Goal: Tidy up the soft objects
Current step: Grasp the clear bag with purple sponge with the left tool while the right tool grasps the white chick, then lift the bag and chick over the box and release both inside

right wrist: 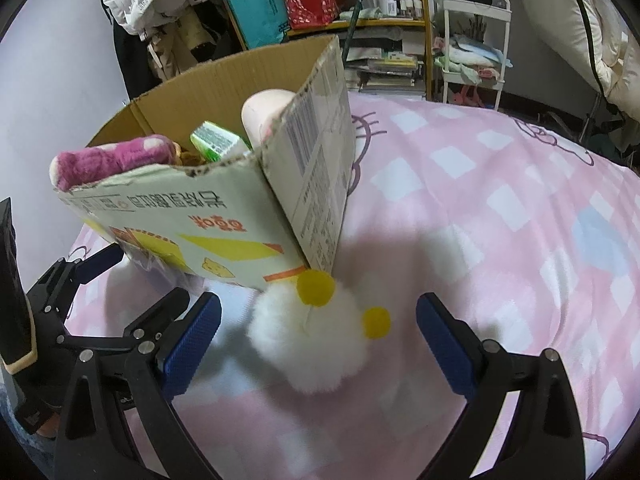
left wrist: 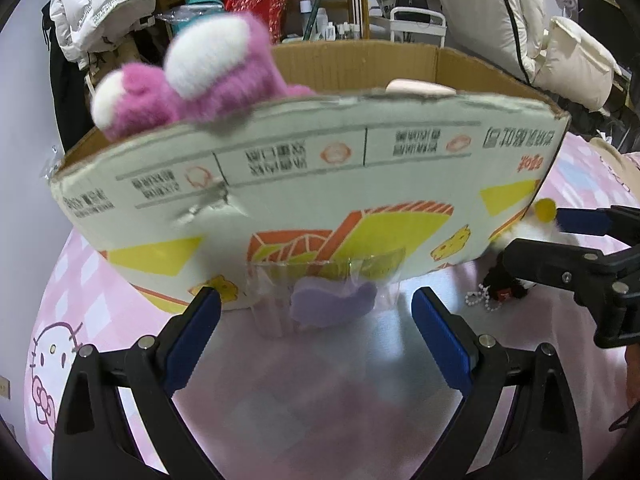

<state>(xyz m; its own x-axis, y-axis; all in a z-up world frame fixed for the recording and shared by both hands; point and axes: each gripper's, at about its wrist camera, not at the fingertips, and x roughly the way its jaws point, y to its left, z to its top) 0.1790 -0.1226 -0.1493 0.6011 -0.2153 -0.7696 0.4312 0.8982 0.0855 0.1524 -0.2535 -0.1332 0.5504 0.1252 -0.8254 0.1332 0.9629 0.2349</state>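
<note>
Right tongs (right wrist: pixel 318 346) gape wide, empty, low over the pink-and-white checked bed cover (right wrist: pixel 500 208). Fluffy white plush with two round yellow pom-poms (right wrist: pixel 316 344) lies dead ahead between the blue pads, not yet touched by either. It sits on the cover, its far end touching the near corner of the box. Its long axis runs roughly away from the camera toward that corner.

Left tongs (left wrist: pixel 316 344) also spread wide, empty. Straight ahead lies a flat lilac soft piece in a clear plastic wrapper (left wrist: pixel 332 304), against the foot of the box wall.

Printed cardboard box (left wrist: pixel 312 184) stands open-topped on the bed. Inside it: a magenta plush with white patches (left wrist: pixel 192 80) poking over the rim, a pale pink rounded item (right wrist: pixel 266 114), a green-and-white packet (right wrist: pixel 216 140).

Judgement: right tongs are nearer the white plush; closing across its width looks the next call.
</note>
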